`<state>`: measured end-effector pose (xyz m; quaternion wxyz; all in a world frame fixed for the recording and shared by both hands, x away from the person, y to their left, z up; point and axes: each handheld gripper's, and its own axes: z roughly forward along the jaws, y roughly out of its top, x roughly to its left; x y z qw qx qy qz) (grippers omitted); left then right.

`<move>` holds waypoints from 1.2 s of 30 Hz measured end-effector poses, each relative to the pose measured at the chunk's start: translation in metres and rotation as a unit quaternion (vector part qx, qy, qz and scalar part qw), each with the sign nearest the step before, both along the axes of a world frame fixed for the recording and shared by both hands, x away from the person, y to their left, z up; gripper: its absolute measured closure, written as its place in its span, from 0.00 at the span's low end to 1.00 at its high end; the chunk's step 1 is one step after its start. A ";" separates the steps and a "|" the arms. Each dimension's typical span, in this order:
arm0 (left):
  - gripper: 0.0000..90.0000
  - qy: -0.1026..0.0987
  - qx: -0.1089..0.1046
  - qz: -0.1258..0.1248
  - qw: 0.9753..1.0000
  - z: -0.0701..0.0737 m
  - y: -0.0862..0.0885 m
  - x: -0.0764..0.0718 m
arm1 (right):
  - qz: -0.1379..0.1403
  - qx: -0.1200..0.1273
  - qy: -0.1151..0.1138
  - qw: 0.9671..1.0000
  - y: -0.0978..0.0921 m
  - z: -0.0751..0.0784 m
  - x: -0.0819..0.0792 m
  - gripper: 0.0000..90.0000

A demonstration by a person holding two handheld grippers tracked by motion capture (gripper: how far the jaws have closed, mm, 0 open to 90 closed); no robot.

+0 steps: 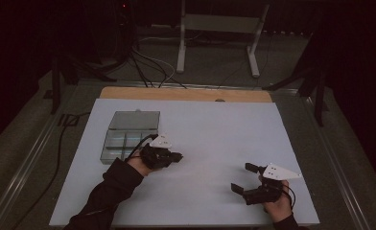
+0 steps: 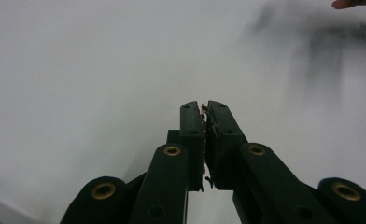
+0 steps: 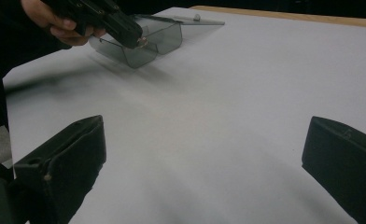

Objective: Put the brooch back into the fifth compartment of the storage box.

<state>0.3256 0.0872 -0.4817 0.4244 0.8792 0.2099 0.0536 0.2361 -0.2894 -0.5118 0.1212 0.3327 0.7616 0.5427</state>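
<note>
A clear plastic compartment box (image 1: 123,143) sits at the left of the white table sheet (image 1: 215,129), its lid (image 1: 134,120) swung open toward the far side. My left gripper (image 1: 179,155) hovers just right of the box with its jaws pressed together on a small object (image 2: 203,114), a thin brownish-white piece barely visible between the pads. In the right gripper view the left gripper (image 3: 139,39) is in front of the box (image 3: 160,39). My right gripper (image 1: 242,178) is near the front right of the sheet, jaws wide apart and empty (image 3: 204,154).
A wooden strip (image 1: 186,94) runs along the table's far edge. Cables (image 1: 147,67) and a metal stand (image 1: 219,28) lie on the floor beyond. Metal rails (image 1: 37,143) flank the table. A broad bare stretch of sheet lies between the two grippers.
</note>
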 end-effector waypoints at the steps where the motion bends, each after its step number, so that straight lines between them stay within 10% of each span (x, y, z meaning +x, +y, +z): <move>1: 0.98 0.000 -0.002 0.002 1.000 0.000 0.001 0.000 | -0.001 0.001 0.001 1.000 0.000 0.000 0.000 0.00; 36: 0.97 -0.011 -0.017 0.075 0.997 0.011 0.055 0.011 | -0.002 0.001 0.001 1.000 -0.001 0.000 0.000 0.00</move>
